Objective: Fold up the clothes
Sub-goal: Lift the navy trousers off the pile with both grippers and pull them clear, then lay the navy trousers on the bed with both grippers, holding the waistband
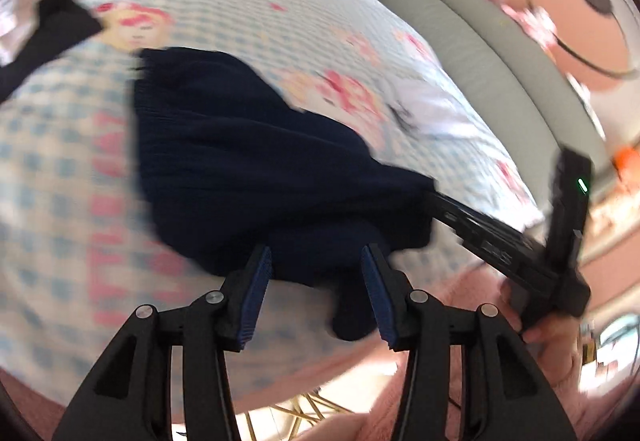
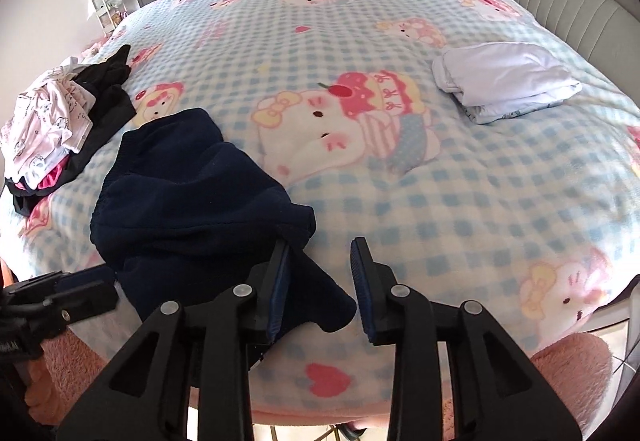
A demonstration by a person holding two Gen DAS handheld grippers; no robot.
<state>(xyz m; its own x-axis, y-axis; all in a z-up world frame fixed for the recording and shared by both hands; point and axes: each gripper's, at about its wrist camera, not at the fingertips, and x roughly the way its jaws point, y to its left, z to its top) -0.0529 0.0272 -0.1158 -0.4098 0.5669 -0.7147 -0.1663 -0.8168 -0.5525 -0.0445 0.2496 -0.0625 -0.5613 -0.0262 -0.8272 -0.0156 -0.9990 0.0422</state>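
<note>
So I had both tongs down at the near edge of the bed, and the navy sweater (image 2: 192,201) was bunched in a lump right ahead of them, on the checked blanket (image 2: 400,201). My left tongs (image 1: 316,289) were spread wide with a fold of the sweater sitting between the pads, not pinched. My right tongs (image 2: 320,281) were spread too, with its left pad touching the sweater's near corner and its right pad over bare blanket.

What worried me: nothing was actually gripped. If I'd closed right there, I reckon the right side would've caught only a thin edge and it could've slipped out on the lift. The left view was smeared with motion blur (I couldn't tell how many layers sat between its pads), so grabbing a double layer and folding it crooked seemed likely. The fuzzy blanket could also have got nipped along with the knit.

Off to the far right of the tongs was a folded white garment (image 2: 508,81), and far left a heap of unfolded clothes (image 2: 60,121), both well apart from the sweater.
</note>
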